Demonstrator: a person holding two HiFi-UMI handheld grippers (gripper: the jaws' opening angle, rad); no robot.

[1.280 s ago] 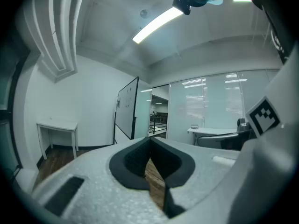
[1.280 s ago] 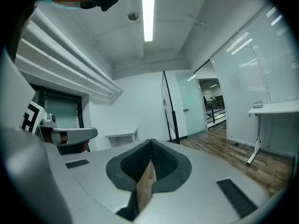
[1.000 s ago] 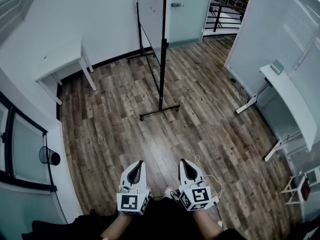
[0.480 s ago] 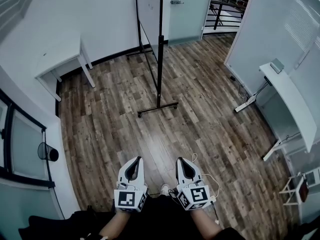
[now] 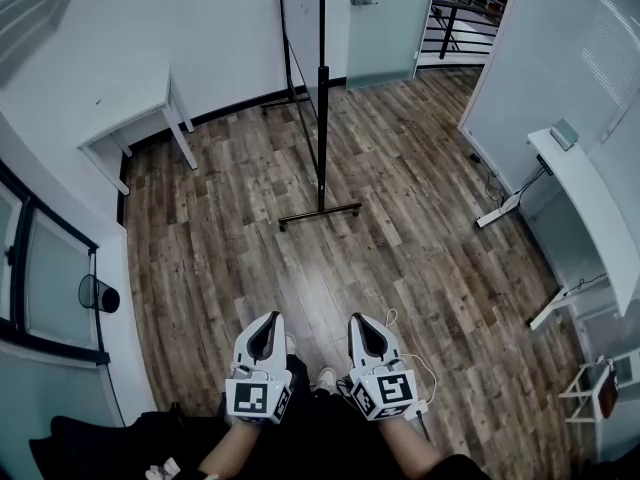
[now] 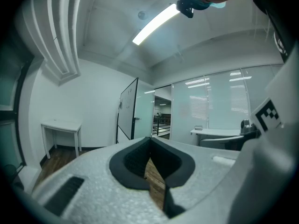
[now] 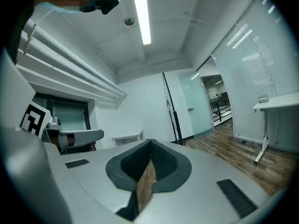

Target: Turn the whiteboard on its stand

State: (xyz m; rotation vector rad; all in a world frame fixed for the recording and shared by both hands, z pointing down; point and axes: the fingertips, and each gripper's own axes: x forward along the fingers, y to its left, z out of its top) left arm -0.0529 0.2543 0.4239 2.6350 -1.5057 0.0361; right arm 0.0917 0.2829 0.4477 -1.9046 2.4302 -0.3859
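Whiteboard [image 5: 304, 20] stands edge-on to the operator at top centre of the head view, near the glass door [image 5: 382, 18], carried between 2 dark uprights. The near upright [image 5: 322, 108] rises from a cross foot [image 5: 320, 214] on the wood floor [image 5: 420, 258]. Handling est.: panel is large, flat and stiff, prob. light to moderate in weight, but tall on a narrow base, so treat as top-heavy and prone to tipping or swinging if pushed high and fast. Frame tube looks smooth, so expect pads to slip; the board face will mark or flex if pinched. Recommended hold: near upright or panel frame edge at approx. mid height, 1 gripper per side, force applied slowly. Castors and a pivot clamp cannot be confirmed at this range. Left gripper [image 5: 266, 330] and right gripper [image 5: 362, 328] sit low in the head view, side by side, close to the operator's body and pointing toward the stand. Both sets of jaws are closed tip to tip with nothing between them; only floor shows through the slot behind the pads. The board is well apart from both grippers, straight ahead with bare floor between; no contact. Jaws must be spread before any hold on the frame.
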